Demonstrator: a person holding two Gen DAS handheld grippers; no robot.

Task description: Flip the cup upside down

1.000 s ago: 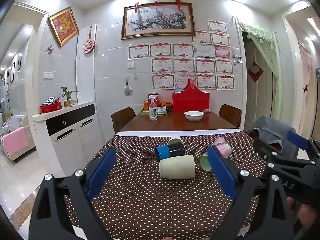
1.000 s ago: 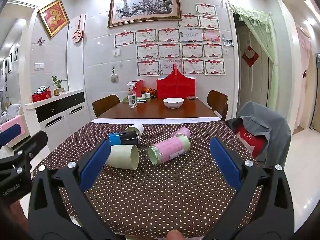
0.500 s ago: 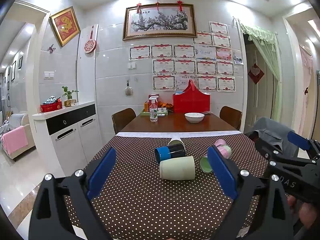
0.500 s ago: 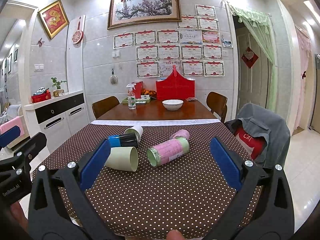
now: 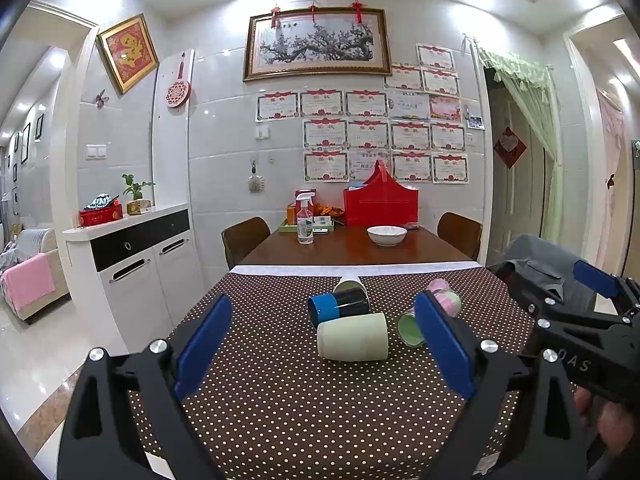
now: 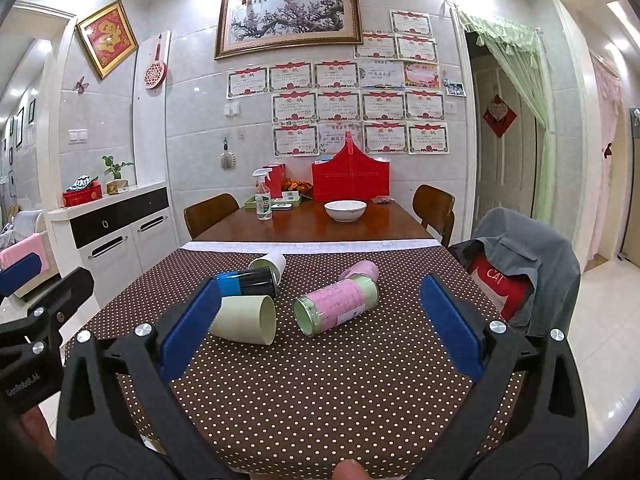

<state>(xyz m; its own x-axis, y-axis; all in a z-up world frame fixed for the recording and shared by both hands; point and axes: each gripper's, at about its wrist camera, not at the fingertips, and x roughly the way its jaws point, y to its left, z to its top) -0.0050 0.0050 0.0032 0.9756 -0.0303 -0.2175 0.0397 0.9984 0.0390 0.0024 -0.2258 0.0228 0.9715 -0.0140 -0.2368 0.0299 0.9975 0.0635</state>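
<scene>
**A:** What sits nearest the jaws?

**B:** The left gripper [image 5: 324, 344] has its blue-padded jaws spread wide, holding nothing. Just past its fingertips, between them, a pale cream-green plastic cup [image 5: 353, 336] lies on its side, mouth toward the right jaw. The right gripper [image 6: 320, 320] is likewise spread apart and bare. That same cup lies beside its left jaw, and I see nothing in the open mouth.

**A:** And ahead of the right jaws?

**B:** Roughly midway between them, a pink-wrapped cylindrical cup with green rims [image 6: 336, 304] lies on its side, open end facing the camera; what it holds I cannot tell. Touching its far end is a smaller pink cup [image 6: 360, 270], also toppled.

**A:** Further on?

**B:** Behind the cream cup, touching it, lies a black cup with a blue band [image 6: 246, 282]. Beyond that is a white cup [image 6: 270, 264] on its side with its dark mouth toward the camera.

**A:** The surface?

**B:** A brown tablecloth with white polka dots [image 6: 320, 392] covers the near part of the table. Past its white edge is bare wooden tabletop [image 6: 316, 226] carrying a white ceramic bowl [image 6: 345, 210], a clear spray bottle [image 6: 263, 196] and a red box-shaped bag [image 6: 350, 178].

**A:** The room?

**B:** Brown chairs flank the far end. A white tiled wall carries rows of certificates and a framed plum-blossom picture [image 6: 286, 14].
</scene>
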